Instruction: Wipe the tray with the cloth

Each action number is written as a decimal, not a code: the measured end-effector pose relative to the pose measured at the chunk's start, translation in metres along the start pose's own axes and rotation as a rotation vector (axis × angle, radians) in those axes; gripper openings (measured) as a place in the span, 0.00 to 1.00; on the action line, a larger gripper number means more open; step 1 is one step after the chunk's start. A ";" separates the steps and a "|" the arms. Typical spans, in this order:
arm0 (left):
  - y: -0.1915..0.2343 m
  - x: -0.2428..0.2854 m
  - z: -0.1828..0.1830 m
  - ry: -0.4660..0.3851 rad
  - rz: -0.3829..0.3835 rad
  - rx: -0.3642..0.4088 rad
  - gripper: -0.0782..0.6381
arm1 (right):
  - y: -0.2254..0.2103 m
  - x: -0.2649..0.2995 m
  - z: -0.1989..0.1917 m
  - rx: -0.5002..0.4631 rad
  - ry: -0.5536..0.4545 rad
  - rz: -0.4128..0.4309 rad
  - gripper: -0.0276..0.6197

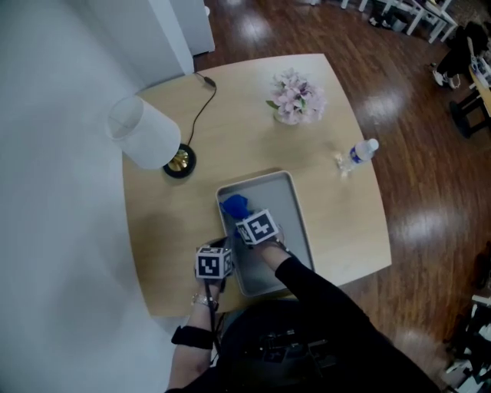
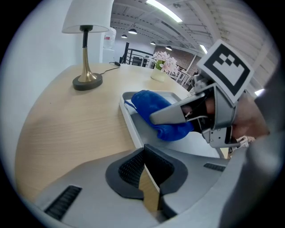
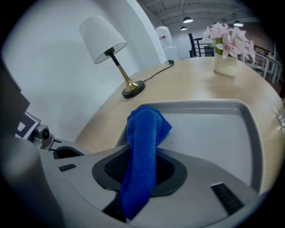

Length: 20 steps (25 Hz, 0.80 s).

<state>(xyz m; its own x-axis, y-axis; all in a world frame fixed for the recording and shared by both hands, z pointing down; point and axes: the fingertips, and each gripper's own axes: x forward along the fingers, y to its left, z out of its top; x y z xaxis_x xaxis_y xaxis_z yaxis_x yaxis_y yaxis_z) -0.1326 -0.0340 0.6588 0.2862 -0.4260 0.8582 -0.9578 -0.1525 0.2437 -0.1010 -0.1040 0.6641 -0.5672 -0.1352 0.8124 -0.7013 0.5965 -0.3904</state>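
In the head view the person's black sleeve (image 1: 322, 295) covers the 6 o'clock end of the tray (image 1: 299, 222). The marker cube (image 1: 257, 228) of the right gripper (image 3: 141, 173) hides its jaws and the near part of the blue cloth (image 1: 234, 206). The lamp (image 1: 146, 132) shade hides its stem, and the bottle (image 1: 359, 153) label is too small to read. White furniture (image 1: 414, 14) at 1 o'clock is cut off by the edge. In the left gripper view the right gripper covers the tray's 3 o'clock side.

Left gripper (image 2: 143, 165): grey moulded plastic shell, black ribbed jaw pads (image 2: 131, 169), black-and-white square-marker cube (image 1: 213, 262) behind jaws. Right gripper (image 3: 142, 161): identical. Black long sleeve (image 1: 322, 295) behind right gripper; black wrist strap (image 1: 192, 336) behind left.
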 end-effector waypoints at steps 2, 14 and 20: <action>0.000 -0.001 -0.002 0.009 0.000 0.001 0.12 | -0.012 -0.007 -0.001 -0.001 -0.012 -0.022 0.21; 0.001 0.000 0.001 0.007 -0.002 0.017 0.12 | -0.096 -0.059 -0.030 0.062 0.010 -0.200 0.21; 0.001 -0.001 -0.001 0.005 -0.002 0.003 0.12 | -0.125 -0.079 -0.035 0.102 -0.017 -0.219 0.21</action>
<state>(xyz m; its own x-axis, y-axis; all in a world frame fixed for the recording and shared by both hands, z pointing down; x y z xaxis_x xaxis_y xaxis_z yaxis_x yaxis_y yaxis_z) -0.1339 -0.0332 0.6588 0.2878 -0.4212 0.8601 -0.9572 -0.1559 0.2439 0.0462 -0.1396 0.6643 -0.4032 -0.2669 0.8753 -0.8480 0.4686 -0.2477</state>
